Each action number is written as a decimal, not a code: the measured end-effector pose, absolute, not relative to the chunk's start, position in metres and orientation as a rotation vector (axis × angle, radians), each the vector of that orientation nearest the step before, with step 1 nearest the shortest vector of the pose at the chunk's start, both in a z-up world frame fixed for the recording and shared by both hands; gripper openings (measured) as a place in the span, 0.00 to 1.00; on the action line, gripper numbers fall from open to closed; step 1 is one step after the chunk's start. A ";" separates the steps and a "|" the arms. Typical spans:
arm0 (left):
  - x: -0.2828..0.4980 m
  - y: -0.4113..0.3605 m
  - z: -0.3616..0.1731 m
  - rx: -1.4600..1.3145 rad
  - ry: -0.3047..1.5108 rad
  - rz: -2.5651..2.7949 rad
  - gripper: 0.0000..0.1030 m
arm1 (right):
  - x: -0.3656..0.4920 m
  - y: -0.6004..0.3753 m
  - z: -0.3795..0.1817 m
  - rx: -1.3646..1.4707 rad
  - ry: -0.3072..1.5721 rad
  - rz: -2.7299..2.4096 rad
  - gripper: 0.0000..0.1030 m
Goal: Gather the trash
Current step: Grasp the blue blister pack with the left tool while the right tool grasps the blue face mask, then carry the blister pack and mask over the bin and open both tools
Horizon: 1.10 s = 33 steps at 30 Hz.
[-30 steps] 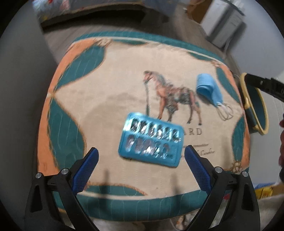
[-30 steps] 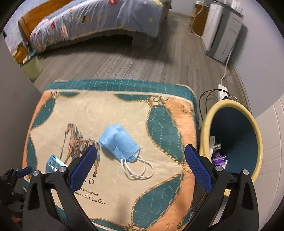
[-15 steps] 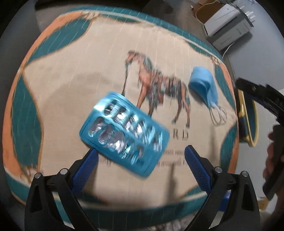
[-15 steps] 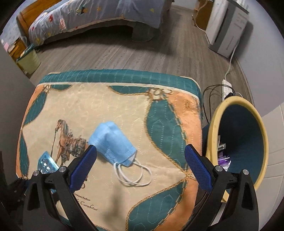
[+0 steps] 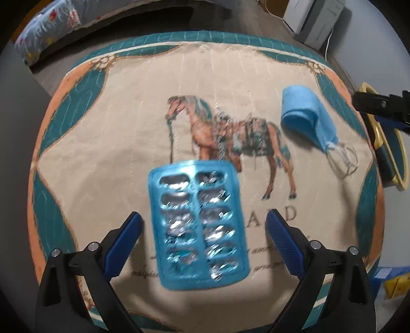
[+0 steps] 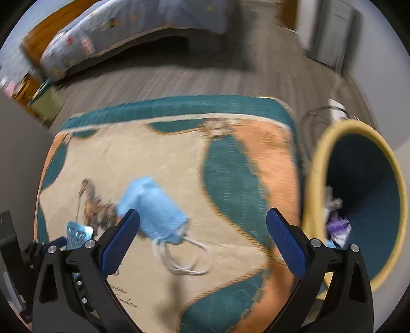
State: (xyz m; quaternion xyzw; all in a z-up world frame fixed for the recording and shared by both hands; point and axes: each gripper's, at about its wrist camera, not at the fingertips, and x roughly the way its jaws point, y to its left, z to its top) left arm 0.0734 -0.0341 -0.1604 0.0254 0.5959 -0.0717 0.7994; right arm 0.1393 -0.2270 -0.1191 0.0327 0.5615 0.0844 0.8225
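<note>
The left claw (image 5: 202, 230) hangs wide open over the near edge of the quilted cushion (image 5: 128, 133), with the blue pill sheet (image 5: 197, 225) lying lengthwise between its two blue pads and touching neither. To take it well, I'd say the claw should drop until the pads straddle the long sides of the sheet, then close gently; the sheet is thin, flat and stiff, so the pads must get low enough to catch its edges and not skate over the foil. The soft cushion should give a little, which helps.

The right claw (image 6: 202, 235) is also wide open and holds nothing. It hovers over the cushion's right half, with the crumpled blue face mask (image 6: 153, 212) just beyond its left pad and the mask's white ear loops trailing towards the near edge.

Off the cushion's right edge stands the yellow-rimmed bin (image 6: 317, 179), its dark inside already holding some scraps. Nothing lies between the pill sheet and the left claw. The mask sits between the sheet and the bin, so a carry that way must pass over it. A bed (image 6: 128, 33) and a white cabinet (image 5: 315, 23) stand well back across the floor.
</note>
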 end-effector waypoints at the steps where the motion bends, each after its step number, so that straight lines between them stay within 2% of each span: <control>1: 0.071 -0.032 -0.161 0.064 1.274 -0.156 0.93 | 0.140 -0.217 -0.121 0.039 1.193 0.205 0.94; 5: 0.067 -0.026 -0.160 0.070 1.252 -0.150 0.88 | 0.140 -0.183 -0.132 -0.076 1.198 0.278 0.94; 6: 0.067 -0.025 -0.159 0.080 1.245 -0.147 0.84 | 0.140 -0.177 -0.136 -0.099 1.211 0.285 0.94; 9: 0.069 -0.022 -0.158 0.101 1.229 -0.149 0.77 | 0.142 -0.167 -0.147 -0.148 1.242 0.277 0.82; 10: 0.069 -0.022 -0.157 0.103 1.226 -0.151 0.75 | 0.142 -0.167 -0.150 -0.150 1.250 0.275 0.70; 11: 0.069 -0.021 -0.157 0.106 1.223 -0.150 0.73 | 0.143 -0.167 -0.152 -0.146 1.257 0.280 0.53; 14: 0.075 -0.023 -0.155 0.105 1.217 -0.155 0.71 | 0.144 -0.168 -0.150 -0.155 1.260 0.269 0.25; 15: 0.075 -0.022 -0.154 0.102 1.218 -0.158 0.71 | 0.144 -0.170 -0.147 -0.136 1.258 0.273 0.21; 19: 0.075 -0.013 -0.150 0.093 1.216 -0.171 0.70 | 0.145 -0.181 -0.133 -0.049 1.242 0.272 0.15; 26: 0.079 -0.013 -0.123 0.074 1.154 -0.199 0.70 | 0.137 -0.214 -0.088 0.022 1.160 0.239 0.14; 33: 0.076 -0.053 -0.084 0.114 1.056 -0.301 0.70 | 0.128 -0.288 -0.038 0.124 1.096 0.121 0.14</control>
